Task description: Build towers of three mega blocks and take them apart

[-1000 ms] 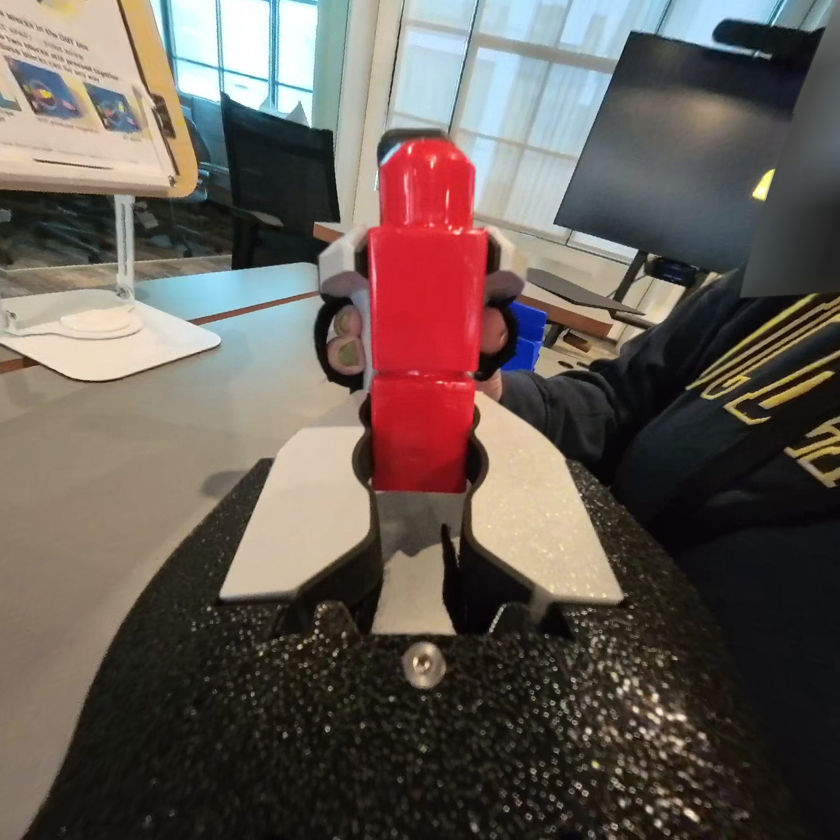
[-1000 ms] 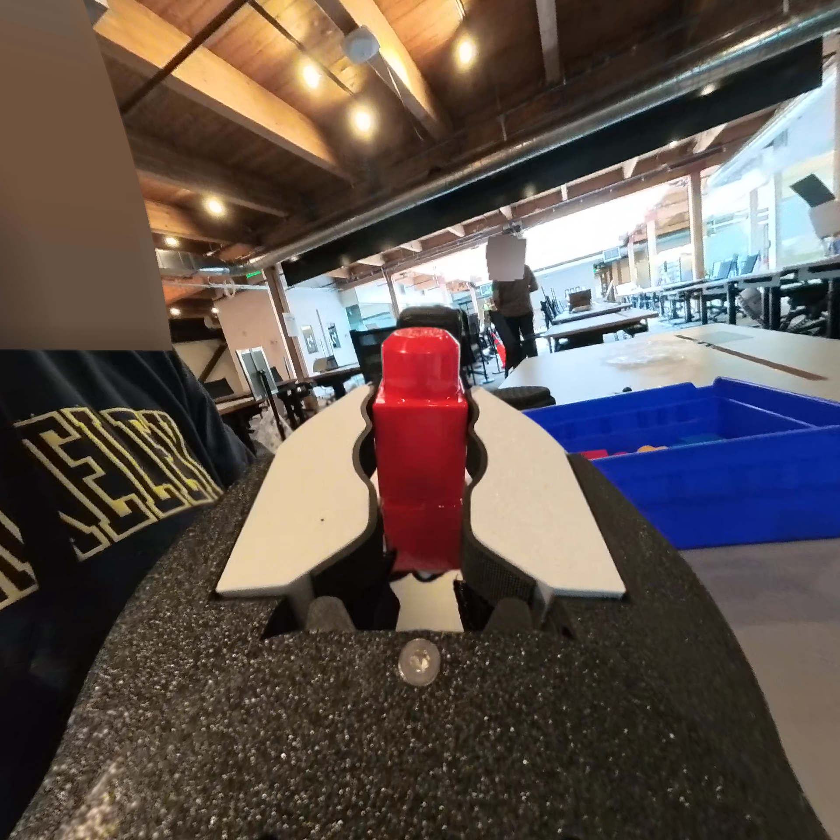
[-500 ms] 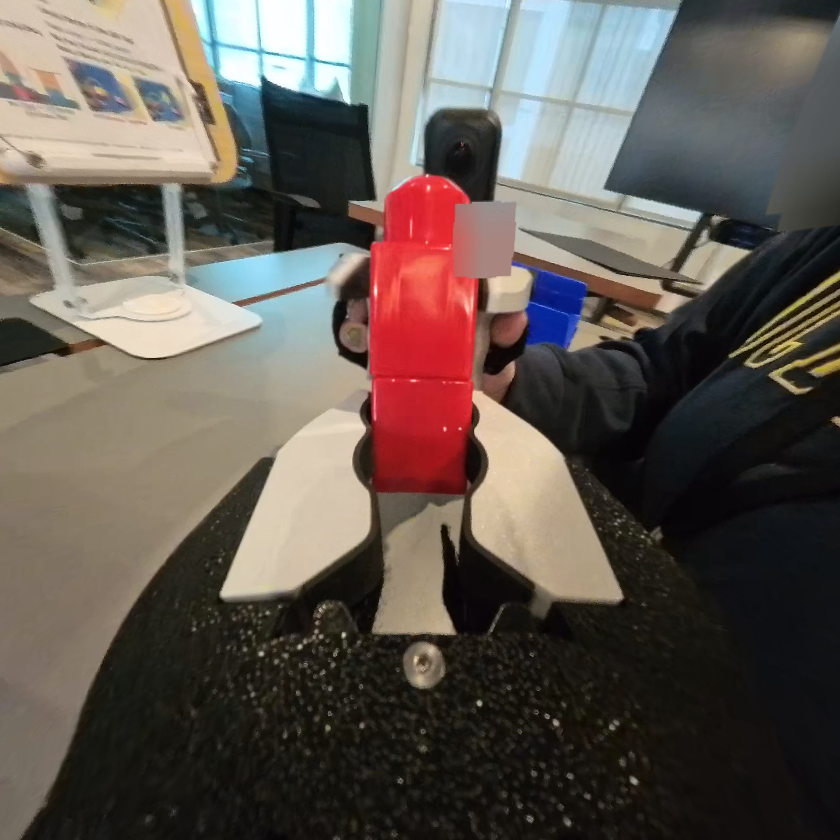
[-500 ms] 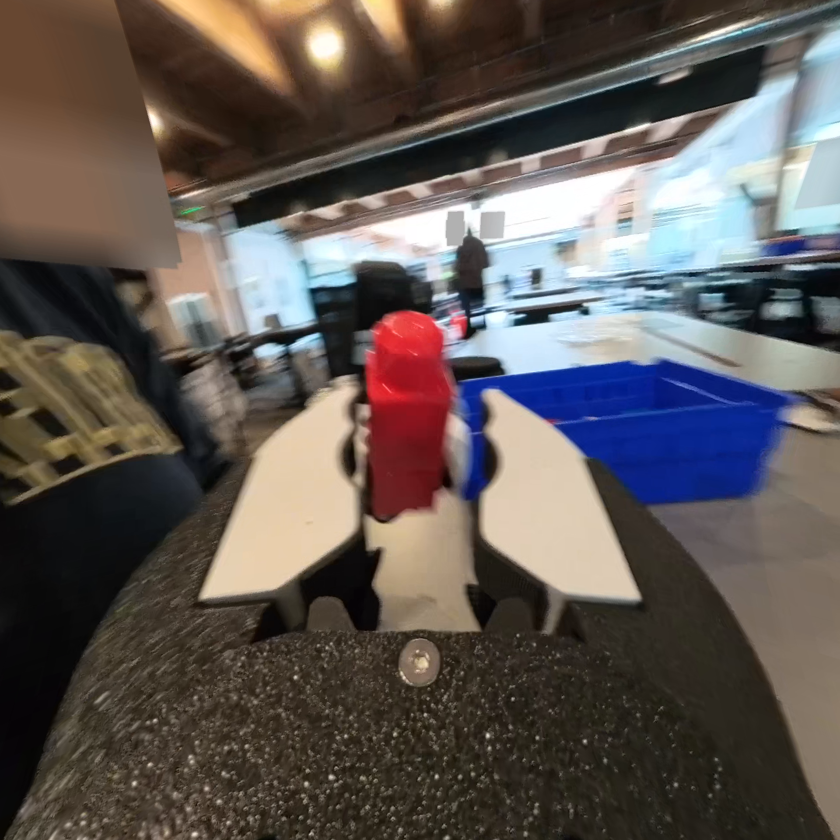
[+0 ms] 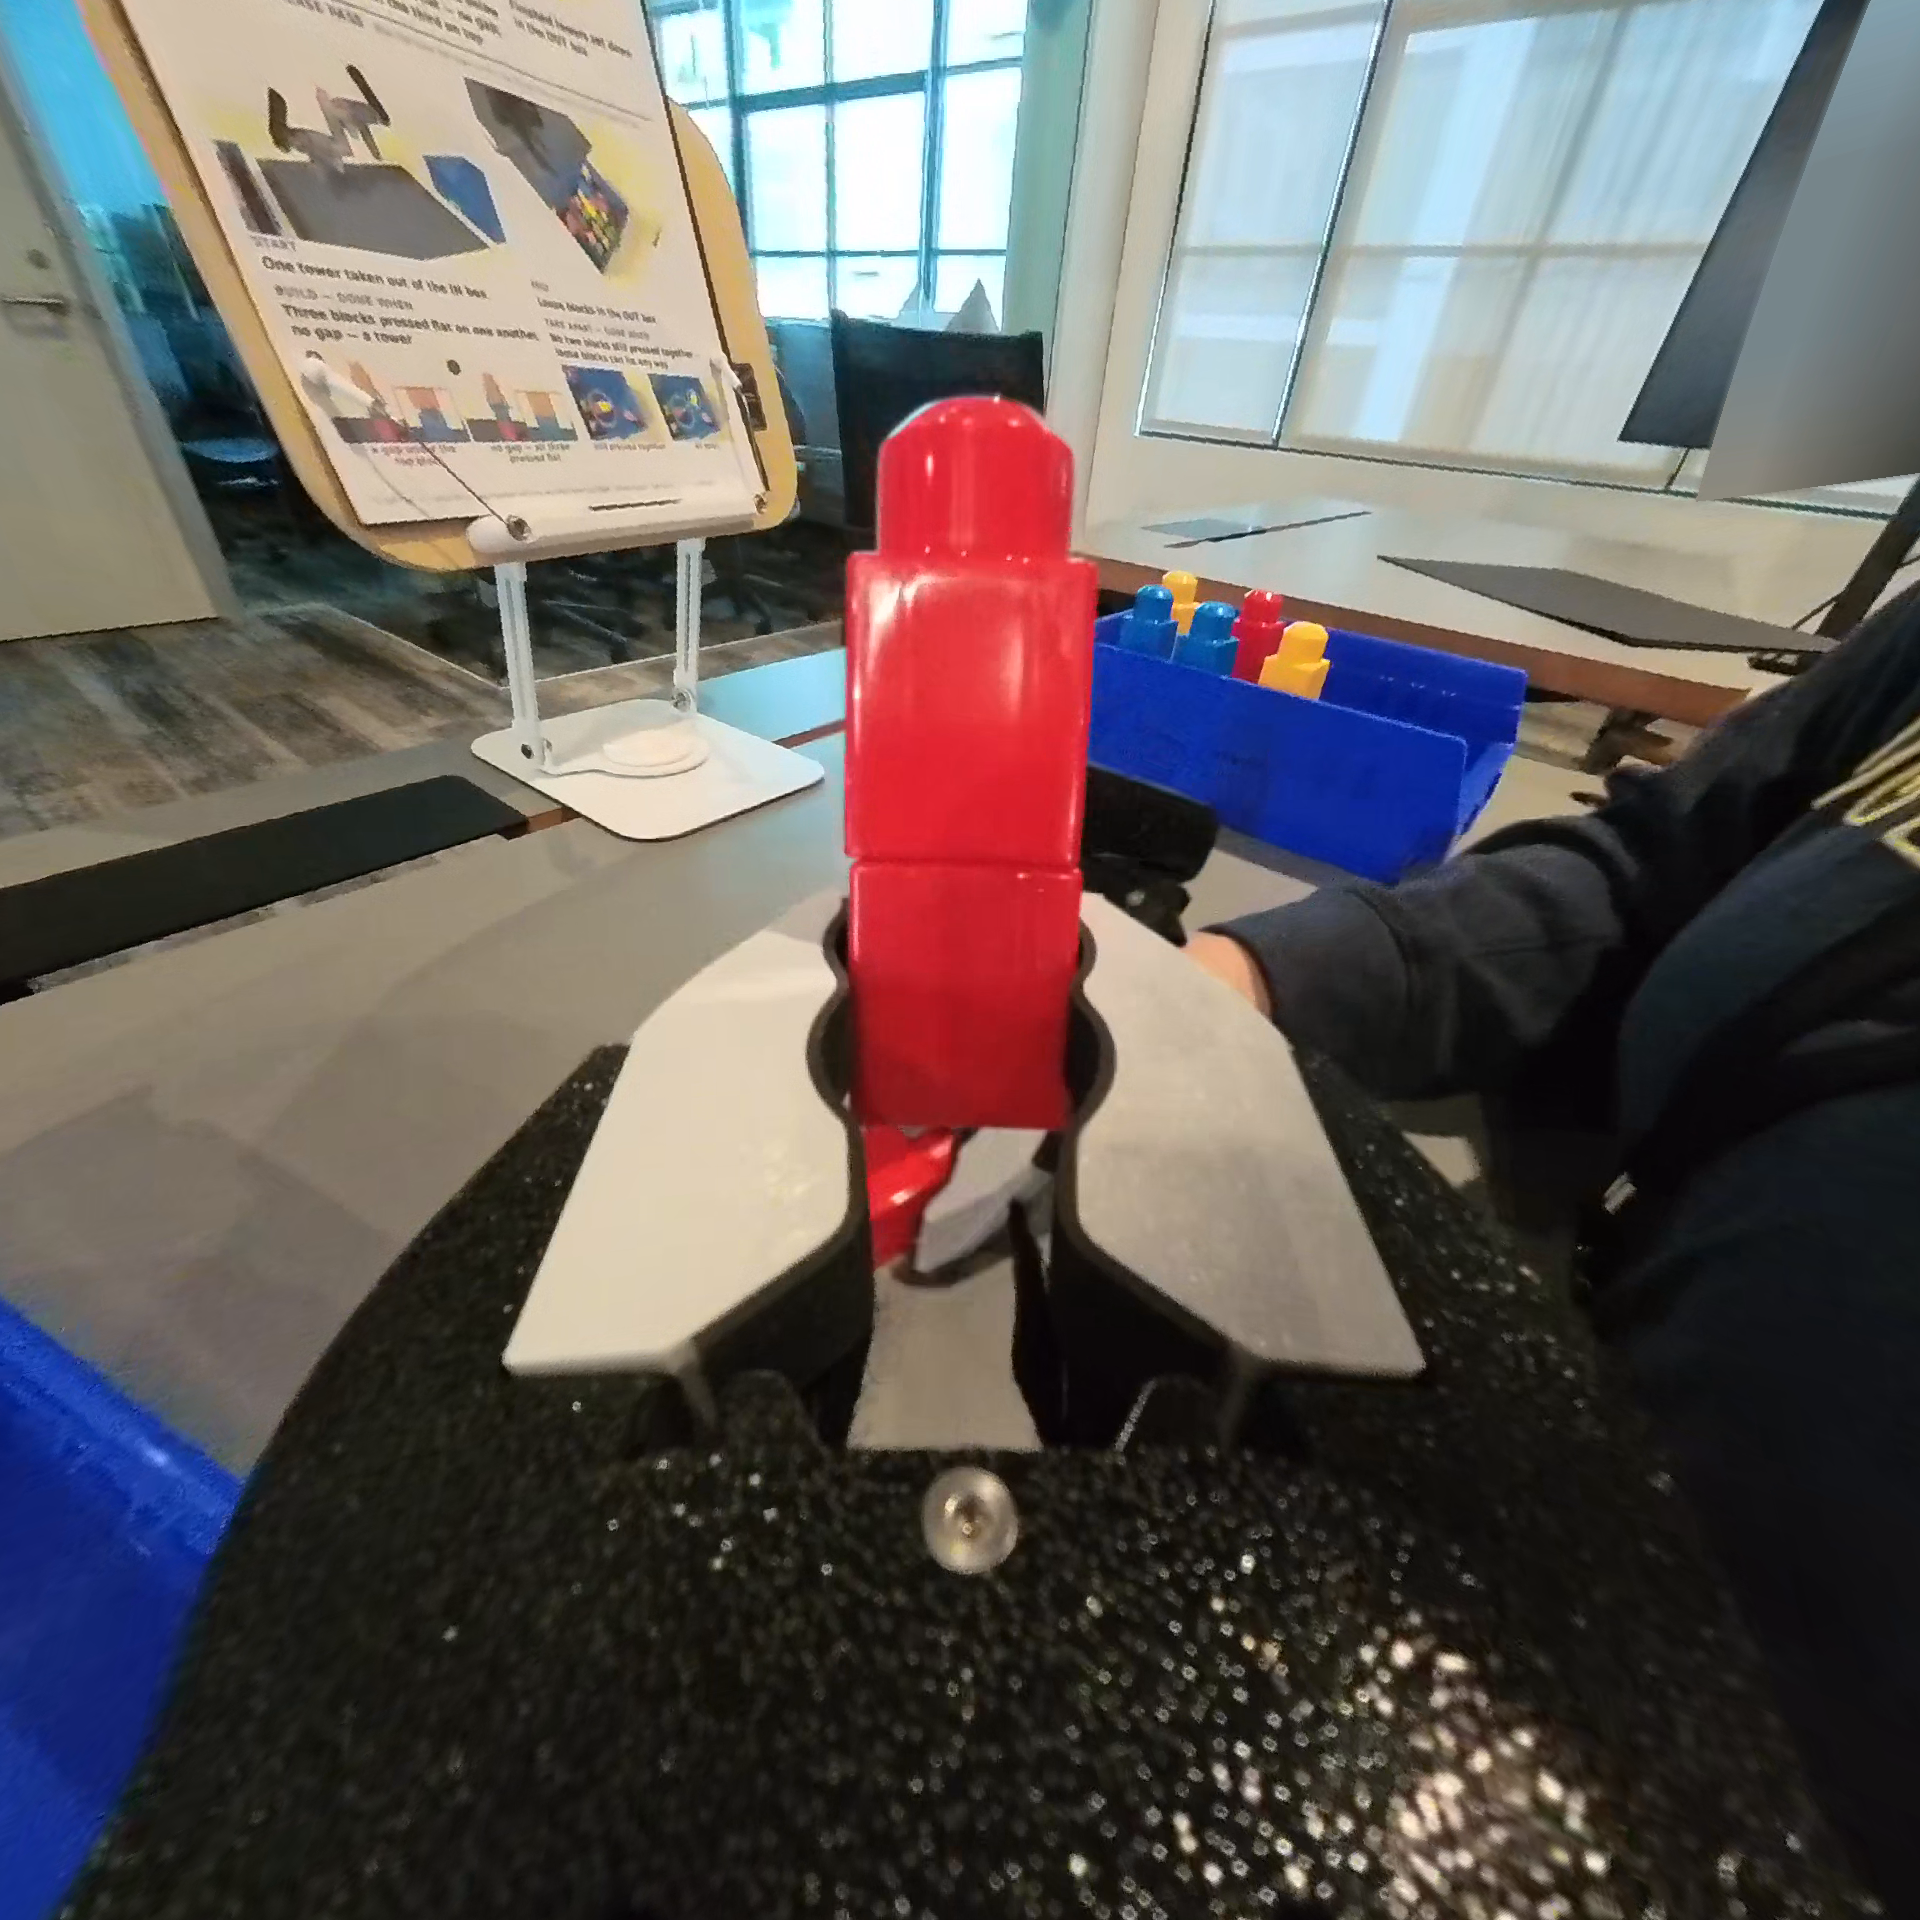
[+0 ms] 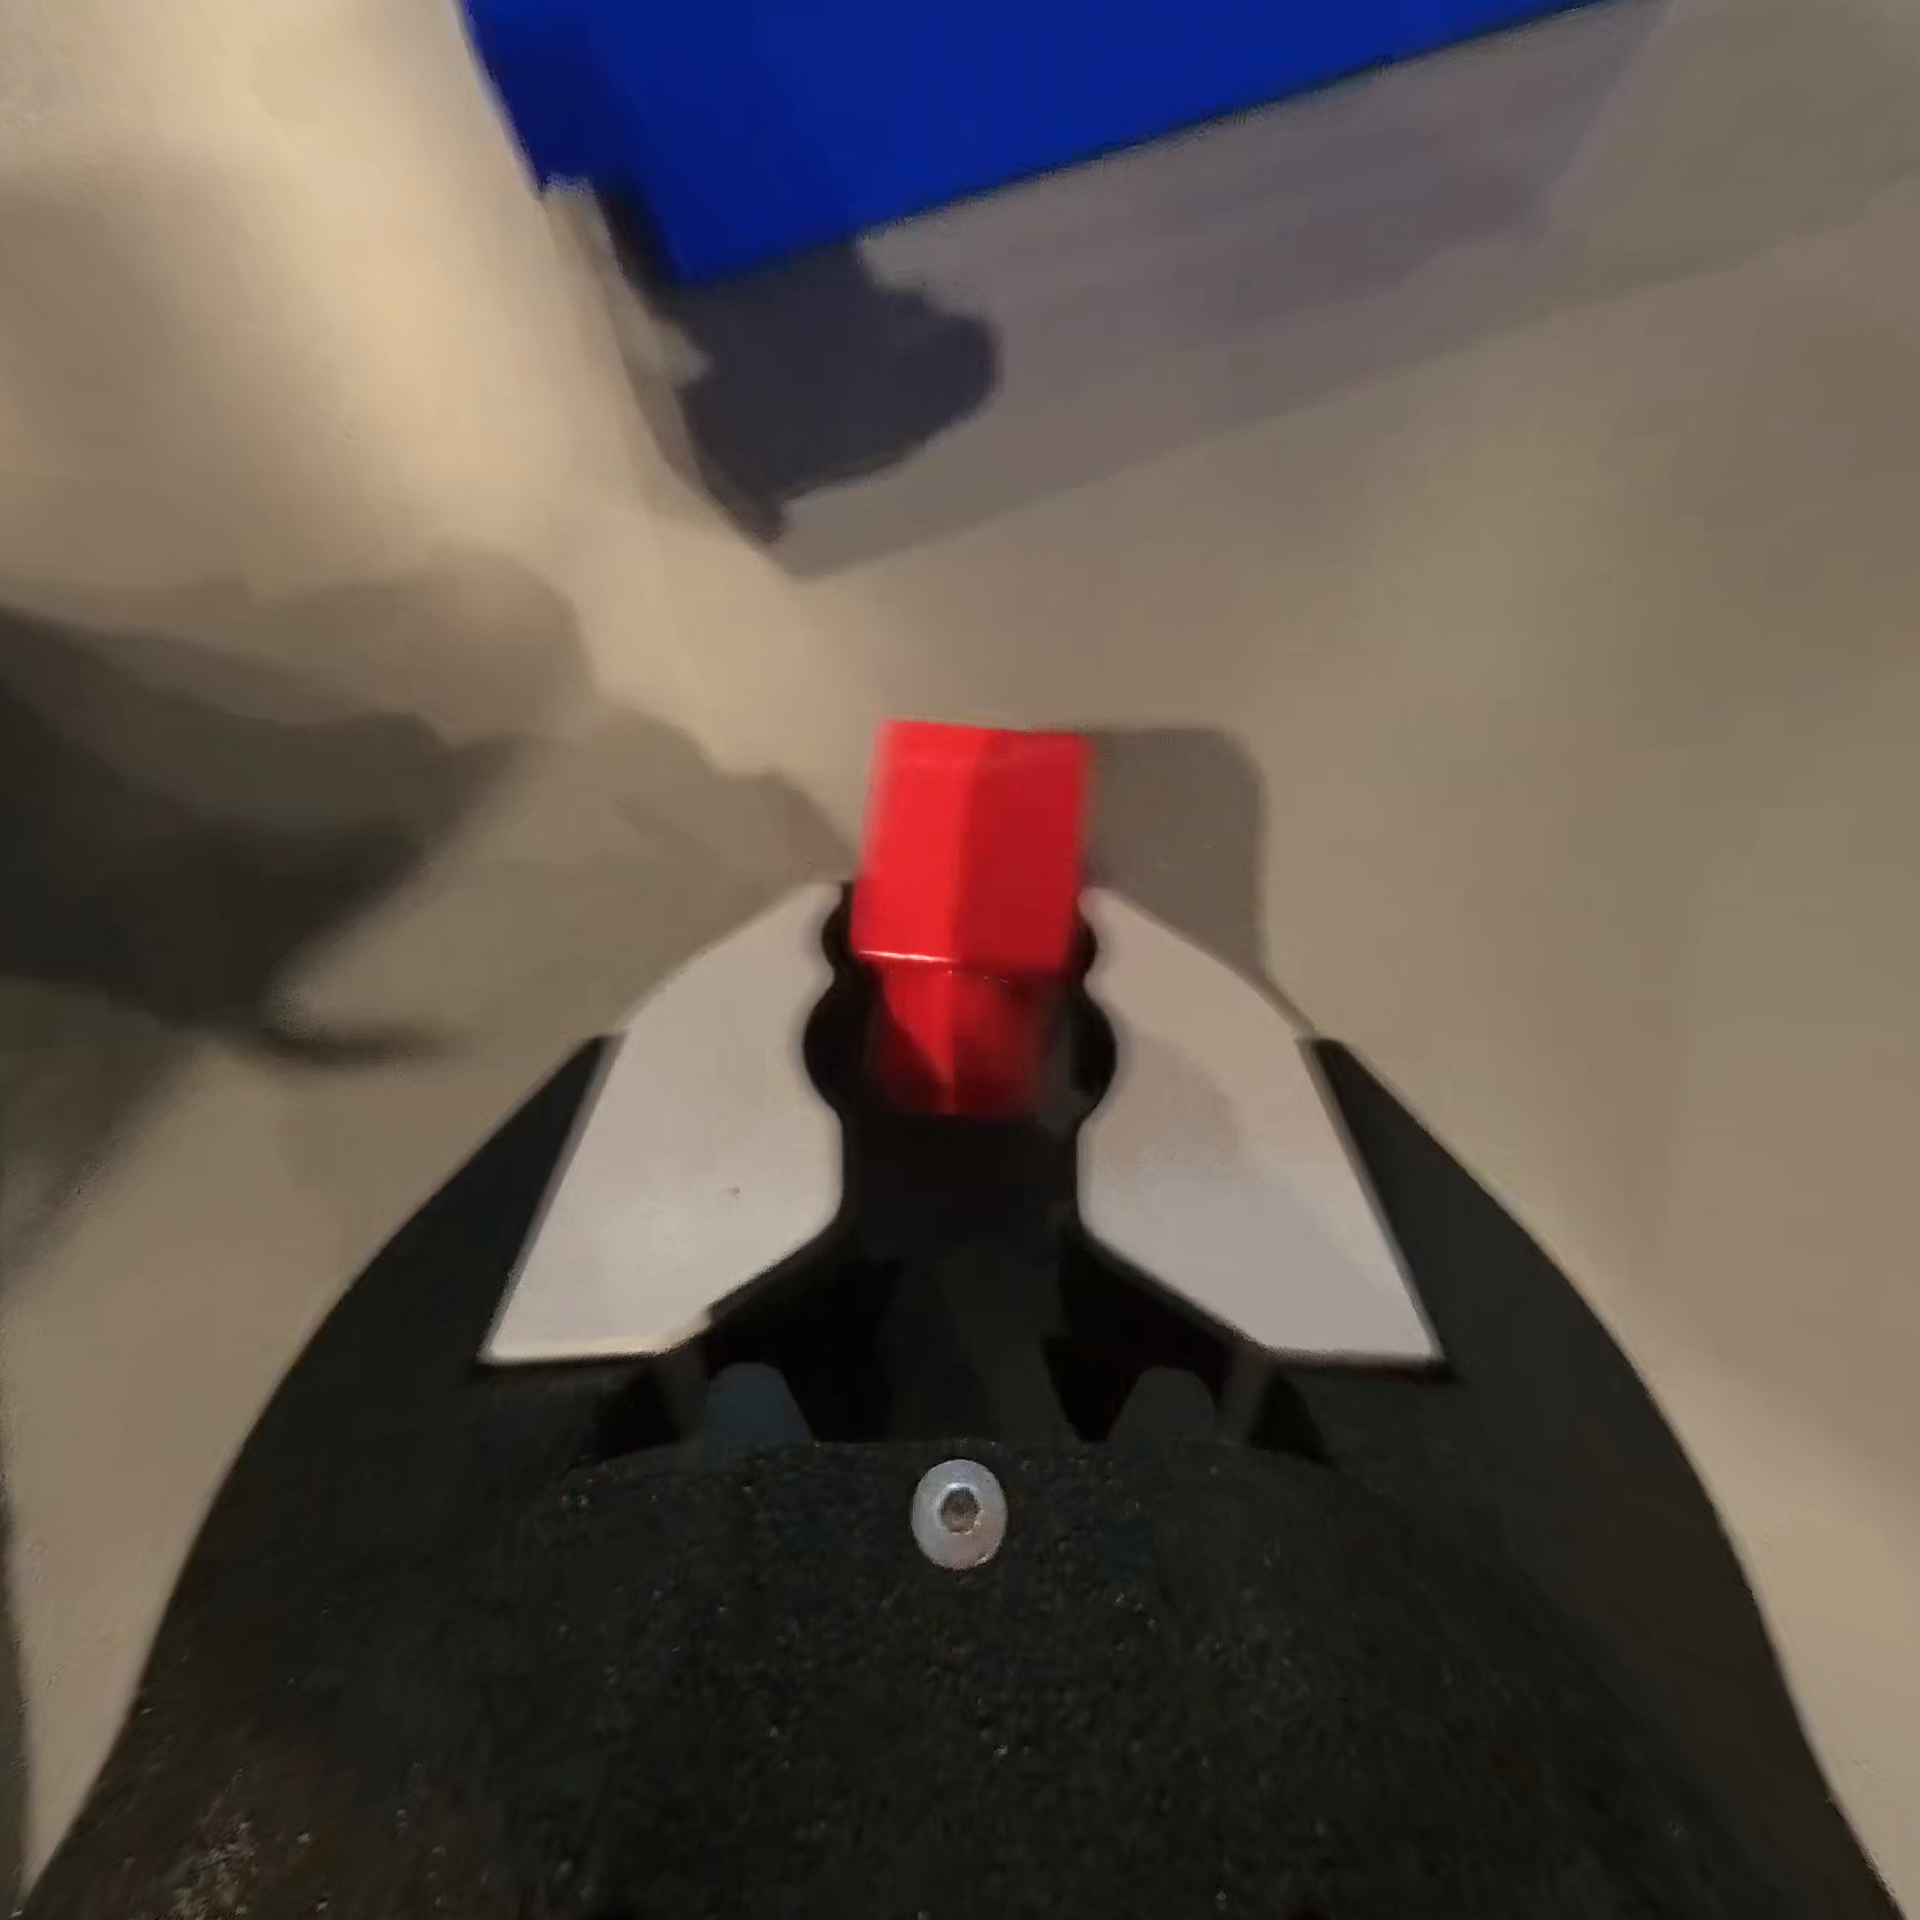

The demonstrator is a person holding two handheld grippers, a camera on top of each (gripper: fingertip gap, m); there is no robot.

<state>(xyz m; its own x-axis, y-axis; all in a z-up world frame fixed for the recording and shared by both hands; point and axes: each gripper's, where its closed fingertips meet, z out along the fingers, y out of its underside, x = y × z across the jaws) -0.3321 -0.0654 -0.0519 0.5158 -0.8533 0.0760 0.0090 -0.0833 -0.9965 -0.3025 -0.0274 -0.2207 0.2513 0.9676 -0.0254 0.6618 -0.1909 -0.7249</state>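
Observation:
My left gripper is shut on the lower block of a stack of two red mega blocks, held upright above the grey table with the stud on top. In the blurred right wrist view, my right gripper is shut on a single red block and points down at the table. The block's narrow stud end sits between the fingers. The two grippers are apart, and neither shows in the other's view.
A blue bin at the back right holds several blue, yellow and red blocks. Another blue bin's corner shows at lower left. An instruction board on a white stand stands behind. A person's dark sleeve is at right. A blue bin lies ahead of the right gripper.
The right gripper came away from the red tower with one red block and swung down toward the table. The left gripper keeps the two-block stack and has turned left.

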